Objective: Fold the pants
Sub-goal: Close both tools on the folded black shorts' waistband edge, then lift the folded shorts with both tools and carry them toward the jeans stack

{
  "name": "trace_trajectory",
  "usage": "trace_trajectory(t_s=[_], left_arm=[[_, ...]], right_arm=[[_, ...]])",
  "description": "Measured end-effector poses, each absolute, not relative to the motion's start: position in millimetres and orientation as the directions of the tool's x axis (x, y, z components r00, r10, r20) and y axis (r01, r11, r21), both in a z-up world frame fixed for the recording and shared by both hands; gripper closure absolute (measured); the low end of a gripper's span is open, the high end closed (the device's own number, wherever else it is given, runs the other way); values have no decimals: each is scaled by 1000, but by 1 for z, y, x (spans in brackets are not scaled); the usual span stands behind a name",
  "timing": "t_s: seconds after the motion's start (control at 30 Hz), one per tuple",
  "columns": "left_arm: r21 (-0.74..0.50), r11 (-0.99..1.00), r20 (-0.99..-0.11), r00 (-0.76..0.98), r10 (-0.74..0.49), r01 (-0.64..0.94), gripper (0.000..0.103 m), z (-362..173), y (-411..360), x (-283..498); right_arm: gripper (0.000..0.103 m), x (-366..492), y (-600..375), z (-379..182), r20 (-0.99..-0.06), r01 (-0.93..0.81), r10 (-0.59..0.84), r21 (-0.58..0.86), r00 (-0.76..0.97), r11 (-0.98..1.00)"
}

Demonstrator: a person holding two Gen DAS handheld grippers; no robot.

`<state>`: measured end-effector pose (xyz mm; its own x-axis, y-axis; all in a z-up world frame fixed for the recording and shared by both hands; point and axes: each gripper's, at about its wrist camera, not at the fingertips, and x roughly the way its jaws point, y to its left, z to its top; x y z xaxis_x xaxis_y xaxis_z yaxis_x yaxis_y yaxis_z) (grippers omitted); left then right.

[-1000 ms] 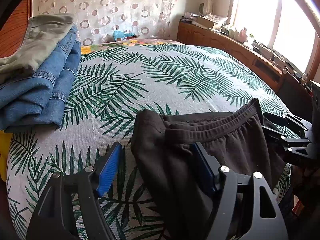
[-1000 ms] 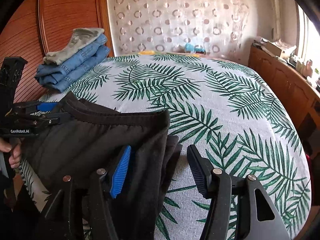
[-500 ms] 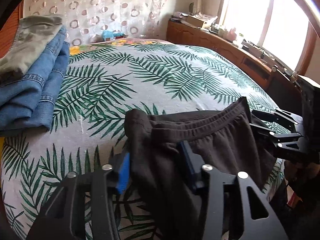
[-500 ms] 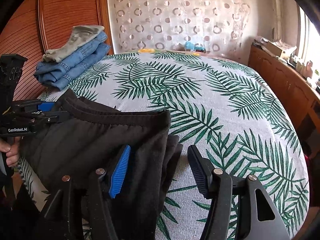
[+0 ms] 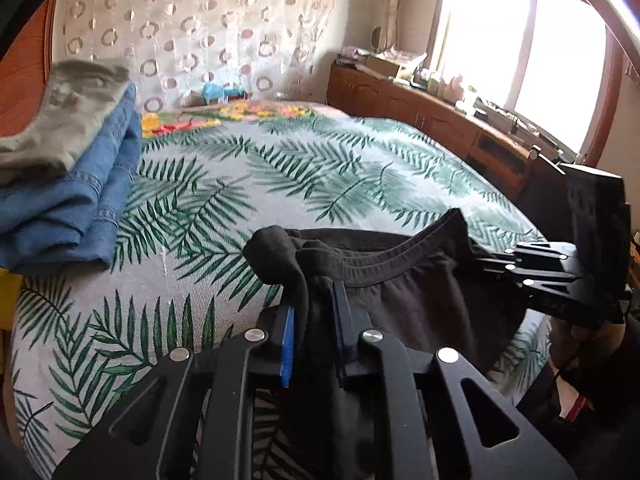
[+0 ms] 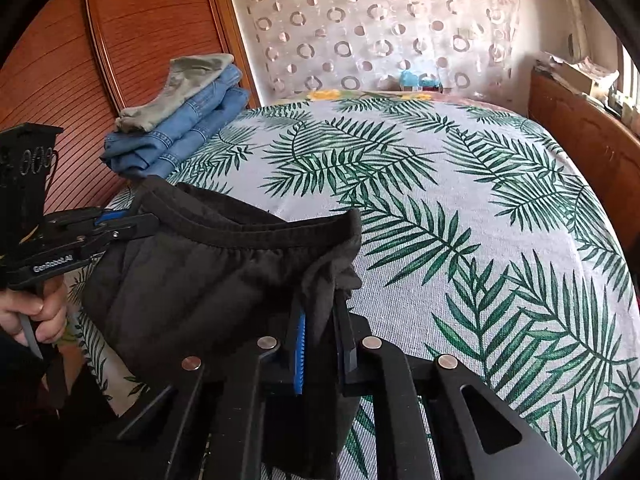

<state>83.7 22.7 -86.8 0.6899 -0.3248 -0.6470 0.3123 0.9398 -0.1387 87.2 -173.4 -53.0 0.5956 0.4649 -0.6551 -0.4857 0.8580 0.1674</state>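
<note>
Black pants (image 5: 408, 300) hang by their elastic waistband over the near edge of the bed. My left gripper (image 5: 314, 308) is closing on the left corner of the waistband, with the cloth bunched between its blue pads. My right gripper (image 6: 320, 316) is closing on the right corner (image 6: 336, 264), and the fabric is pinched between its pads too. In the left wrist view the right gripper (image 5: 500, 258) shows at the far right end of the waistband. In the right wrist view the left gripper (image 6: 120, 224) shows at the left end, held by a hand (image 6: 36, 308).
A palm-leaf bedspread (image 6: 460, 208) covers the bed. Folded blue jeans with an olive garment on top (image 5: 68, 184) are stacked at the far left by a wooden headboard (image 6: 132, 40). A wooden cabinet (image 5: 432, 120) runs along the right under the window.
Both grippers have gone from wide open to closed on the waistband corners. The left gripper has risen a little, lifting its corner of the pants.
</note>
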Motion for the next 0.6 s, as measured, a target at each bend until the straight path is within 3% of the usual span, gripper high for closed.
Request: trace_trajectory(t_s=[0.6], left_arm=[[-67,935,-464,819,-338,348,88,-7,14,41]], right_arm=[[93,45,-188,14,-486,-514,492,100,722,852]])
